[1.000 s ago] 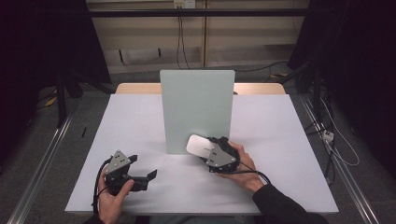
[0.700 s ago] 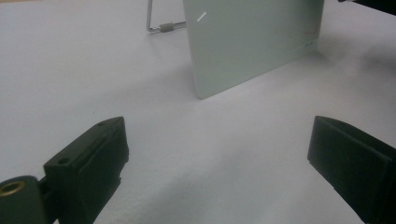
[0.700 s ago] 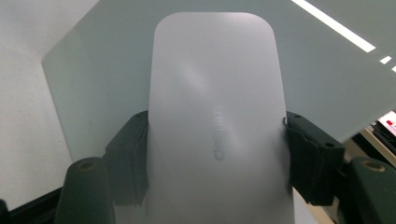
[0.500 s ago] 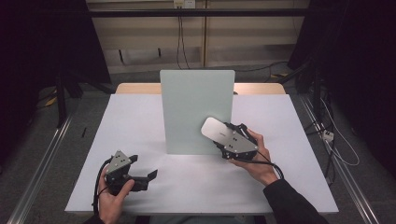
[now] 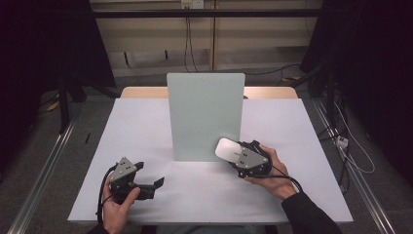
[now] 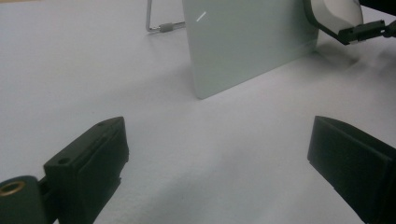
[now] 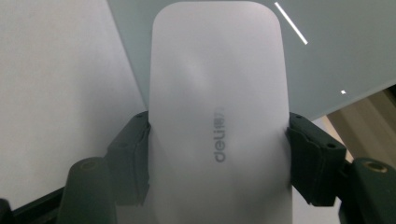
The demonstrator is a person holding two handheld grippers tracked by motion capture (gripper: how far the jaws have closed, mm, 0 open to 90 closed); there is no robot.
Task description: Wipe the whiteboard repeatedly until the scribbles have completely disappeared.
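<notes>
While right claw grips mouse — left claw gapes; panel upright.

Light falls from overhead onto the white table, which glows bright while the room around it sinks into near black. The upright pale green panel throws a soft shadow at its foot and catches thin streaks of glare. Close up, the white mouse looks hazy and washed out, the black jaws beside it soft and unfocused.
</notes>
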